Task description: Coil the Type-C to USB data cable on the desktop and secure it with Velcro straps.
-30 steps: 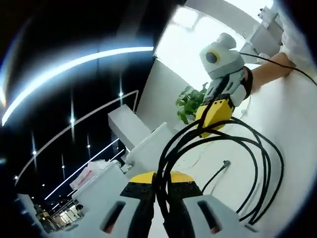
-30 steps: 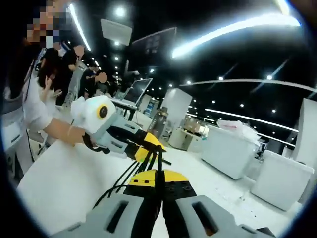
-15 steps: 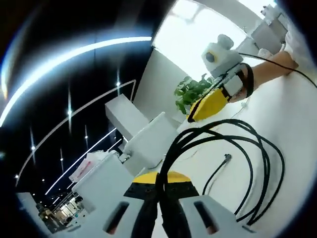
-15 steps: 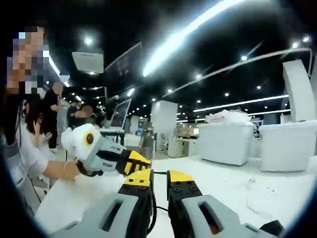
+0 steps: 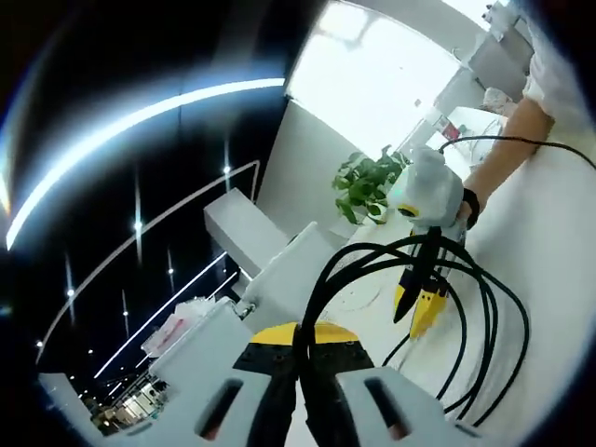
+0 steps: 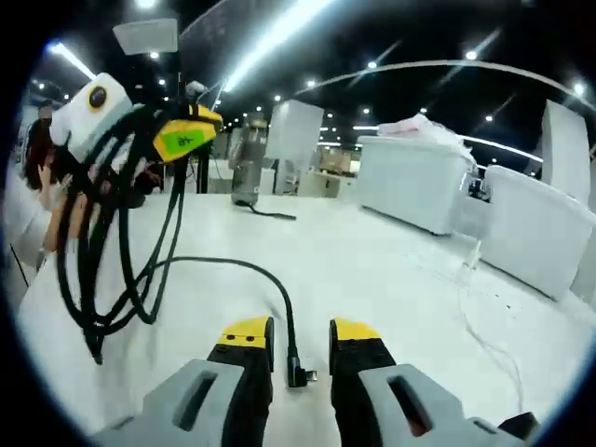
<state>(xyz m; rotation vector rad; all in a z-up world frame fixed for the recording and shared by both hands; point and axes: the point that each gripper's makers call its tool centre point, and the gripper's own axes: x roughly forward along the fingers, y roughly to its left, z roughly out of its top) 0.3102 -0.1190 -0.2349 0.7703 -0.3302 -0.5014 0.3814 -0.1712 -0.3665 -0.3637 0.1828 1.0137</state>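
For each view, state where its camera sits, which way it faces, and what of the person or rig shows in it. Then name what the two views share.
Left gripper view: rides the left gripper, looking along jaws shut on the coiled black cable, past a potted plant; the right gripper and a forearm show.
Right gripper view: rides the right gripper, open, facing down at the white desktop and the cable's plug; the left gripper holds the coils up.
Shared: cable, desktop, each other's gripper.
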